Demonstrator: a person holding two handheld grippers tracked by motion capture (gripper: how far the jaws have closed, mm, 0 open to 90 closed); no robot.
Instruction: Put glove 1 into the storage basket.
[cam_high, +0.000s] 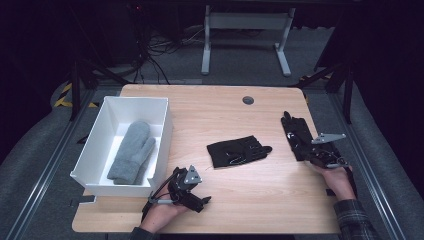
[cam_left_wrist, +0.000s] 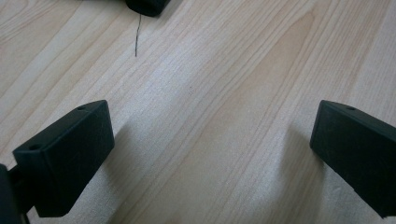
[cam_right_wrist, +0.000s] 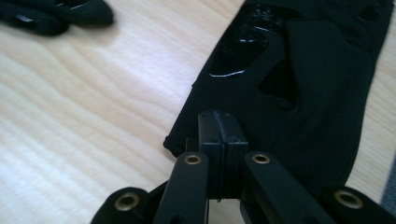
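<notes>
A black glove lies near the table's right edge, its fingers pointing away from me. My right gripper is at its cuff; in the right gripper view the jaws are pressed together on the cuff edge of this glove. A second black glove lies flat mid-table. A grey mitten rests inside the white box at the left. My left gripper sits low over bare wood in front of the box, open, nothing between its jaws.
The box's near right corner is close to my left gripper. A round grey grommet sits at the table's far middle. A corner of the middle glove with a loose thread shows at the top of the left gripper view. Bare wood lies between the gloves.
</notes>
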